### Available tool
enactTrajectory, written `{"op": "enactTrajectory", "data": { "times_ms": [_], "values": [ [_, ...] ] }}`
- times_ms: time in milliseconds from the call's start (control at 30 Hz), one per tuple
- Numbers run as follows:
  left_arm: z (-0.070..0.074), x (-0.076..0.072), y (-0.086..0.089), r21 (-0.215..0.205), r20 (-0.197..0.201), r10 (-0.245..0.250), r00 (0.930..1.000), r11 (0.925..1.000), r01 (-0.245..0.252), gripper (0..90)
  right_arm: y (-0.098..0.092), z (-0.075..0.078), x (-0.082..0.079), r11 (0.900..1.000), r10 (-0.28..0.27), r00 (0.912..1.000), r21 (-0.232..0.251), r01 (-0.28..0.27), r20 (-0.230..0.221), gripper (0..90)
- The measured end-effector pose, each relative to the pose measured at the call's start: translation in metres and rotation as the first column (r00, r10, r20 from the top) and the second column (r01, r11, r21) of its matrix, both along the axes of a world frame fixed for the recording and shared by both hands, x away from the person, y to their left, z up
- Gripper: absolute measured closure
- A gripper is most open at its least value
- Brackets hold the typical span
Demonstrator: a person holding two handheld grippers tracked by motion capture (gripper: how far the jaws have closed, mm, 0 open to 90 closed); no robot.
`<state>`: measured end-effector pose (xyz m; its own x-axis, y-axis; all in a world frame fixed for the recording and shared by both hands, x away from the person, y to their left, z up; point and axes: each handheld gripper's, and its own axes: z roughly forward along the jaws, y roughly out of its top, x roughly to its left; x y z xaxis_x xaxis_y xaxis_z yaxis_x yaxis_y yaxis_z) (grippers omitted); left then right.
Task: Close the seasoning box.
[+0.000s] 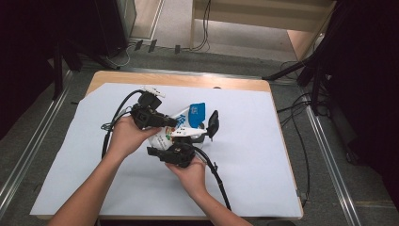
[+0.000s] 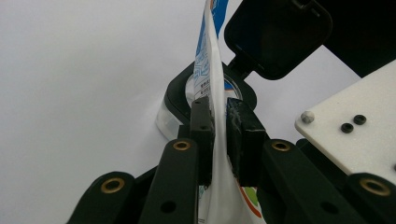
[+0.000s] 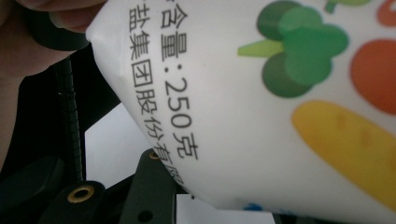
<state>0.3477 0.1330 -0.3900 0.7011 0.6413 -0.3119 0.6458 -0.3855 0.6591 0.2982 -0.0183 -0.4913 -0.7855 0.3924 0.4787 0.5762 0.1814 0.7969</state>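
A: Start at the left gripper (image 2: 219, 126); what are its jaws doing?

B: In the left gripper view they sit low centre, clamped thinly on the edge of the bag (image 2: 212, 56), which rises between them toward the top of the frame; the pads look pressed on the film.

A: And the right gripper (image 1: 176, 153)?

B: In the high view it sits mid-frame, under the bag's lower end; in the right gripper view the bag (image 3: 280, 93) lies hard against the lens and hides the jaw tips, so I cannot tell whether they pinch it or merely cradle it.

A: Where does the bag sit overall?

B: Centre of the high view, bag (image 1: 181, 125) held off the sheet (image 1: 263, 155) between both hands, its blue top tipped toward the jar (image 2: 177, 100); the jar stands just beyond the left jaws, its lid (image 2: 278, 35) flipped up at upper right.

A: So the job looks like pouring into the jar?

B: That is my reading; to do it well, keep the left pinch firm, lift the low end slowly with the right, and hold the mouth over the opening; a sudden tilt could spill onto the sheet.
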Motion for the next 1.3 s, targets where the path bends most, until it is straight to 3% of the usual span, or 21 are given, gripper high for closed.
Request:
{"op": "enactTrajectory", "data": {
  "times_ms": [333, 733, 900, 1100, 1300],
  "values": [
    [-0.0026, -0.0004, -0.0003, -0.016, 0.027, 0.011, 0.9996, 0.9998, -0.010, 87.3, -0.0007, -0.0003, 0.0024, 1.000, 0.007, 1.0000, 0.007, -0.007, -0.004, 70.3],
    [-0.0077, 0.0007, 0.0047, -0.032, 0.031, 0.024, 0.9992, 0.9992, -0.023, 88.7, 0.0009, -0.0007, 0.0022, 0.999, 0.009, 0.9998, -0.049, -0.008, 0.020, 63.6],
    [-0.0082, 0.0000, 0.0042, -0.038, 0.035, 0.023, 0.9991, 0.9990, -0.022, 88.7, -0.0002, 0.0006, 0.0009, 0.998, 0.001, 0.9996, -0.058, 0.001, 0.027, 67.0],
    [-0.0087, -0.0025, 0.0031, -0.053, 0.054, 0.017, 0.9984, 0.9985, -0.014, 86.5, -0.0019, 0.0002, 0.0002, 0.999, -0.005, 0.9999, -0.044, 0.006, 0.016, 68.9],
    [-0.0098, -0.0037, 0.0080, -0.092, 0.044, 0.015, 0.9989, 0.9957, -0.011, 82.9, -0.0022, -0.0003, 0.0000, 1.000, 0.003, 1.0000, -0.016, -0.003, 0.007, 69.3]
  ]
}}
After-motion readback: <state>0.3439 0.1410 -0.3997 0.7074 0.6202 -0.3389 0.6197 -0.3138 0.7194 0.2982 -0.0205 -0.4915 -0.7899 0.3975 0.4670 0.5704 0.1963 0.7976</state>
